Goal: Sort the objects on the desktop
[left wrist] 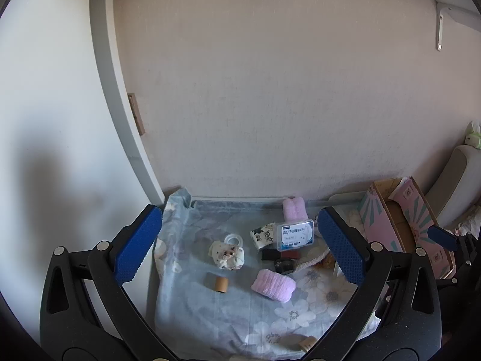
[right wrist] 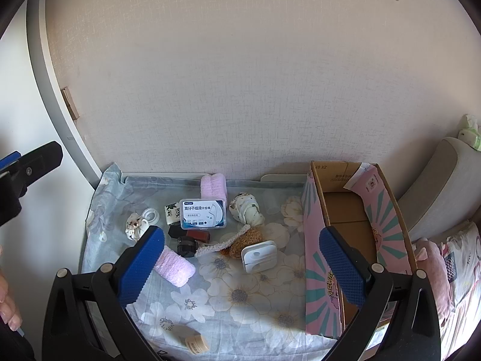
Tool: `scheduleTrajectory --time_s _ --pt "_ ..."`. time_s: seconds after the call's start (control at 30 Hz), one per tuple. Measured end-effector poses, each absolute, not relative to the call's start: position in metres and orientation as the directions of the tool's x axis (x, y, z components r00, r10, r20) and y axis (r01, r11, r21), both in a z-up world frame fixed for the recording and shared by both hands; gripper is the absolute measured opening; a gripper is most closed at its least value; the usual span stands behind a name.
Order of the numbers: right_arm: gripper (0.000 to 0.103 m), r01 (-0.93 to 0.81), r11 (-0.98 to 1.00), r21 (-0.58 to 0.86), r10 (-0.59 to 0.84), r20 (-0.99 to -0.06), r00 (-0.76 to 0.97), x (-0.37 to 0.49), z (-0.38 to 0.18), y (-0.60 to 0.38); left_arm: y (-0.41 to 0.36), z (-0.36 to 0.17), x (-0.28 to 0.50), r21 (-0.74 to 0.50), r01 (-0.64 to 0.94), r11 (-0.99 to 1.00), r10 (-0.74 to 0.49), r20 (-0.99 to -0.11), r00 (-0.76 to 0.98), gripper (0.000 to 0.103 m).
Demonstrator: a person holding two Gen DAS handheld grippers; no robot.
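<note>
Small objects lie scattered on a floral cloth (right wrist: 240,294): a floss-pick box (right wrist: 203,214), a pink rolled towel (right wrist: 177,266), a second pink towel at the back (right wrist: 213,185), a white plastic holder (right wrist: 259,255), a white ring (right wrist: 151,215), dark small cases (right wrist: 188,242) and a tan cylinder (right wrist: 197,343). An open pink cardboard box (right wrist: 345,210) stands at the right. My left gripper (left wrist: 237,246) is open and empty above the cloth. My right gripper (right wrist: 242,264) is open and empty, its right finger over the box.
A wall runs behind the table (right wrist: 240,90). A grey cushion (right wrist: 436,186) and pink bedding (right wrist: 445,270) lie right of the box. A crumpled patterned cloth (left wrist: 227,254) and a tan cylinder (left wrist: 221,284) sit mid-cloth in the left wrist view.
</note>
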State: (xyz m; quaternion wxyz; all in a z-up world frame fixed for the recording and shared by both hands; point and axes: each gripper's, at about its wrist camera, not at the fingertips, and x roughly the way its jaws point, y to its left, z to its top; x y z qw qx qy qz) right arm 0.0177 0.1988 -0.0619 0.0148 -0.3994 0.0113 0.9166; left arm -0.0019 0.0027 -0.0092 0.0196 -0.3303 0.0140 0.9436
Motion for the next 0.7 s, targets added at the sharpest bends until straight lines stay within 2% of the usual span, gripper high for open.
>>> scheduleTrajectory --time_s 0.7 --pt "0.103 -0.033 -0.999 0.008 0.017 -0.738 -0.675 0.0142 -0.0618 0.1983 -0.0022 -0.0159 -0.002 0.004 -0.047 -0.999 0.034 -0.636 -0.771 0.103"
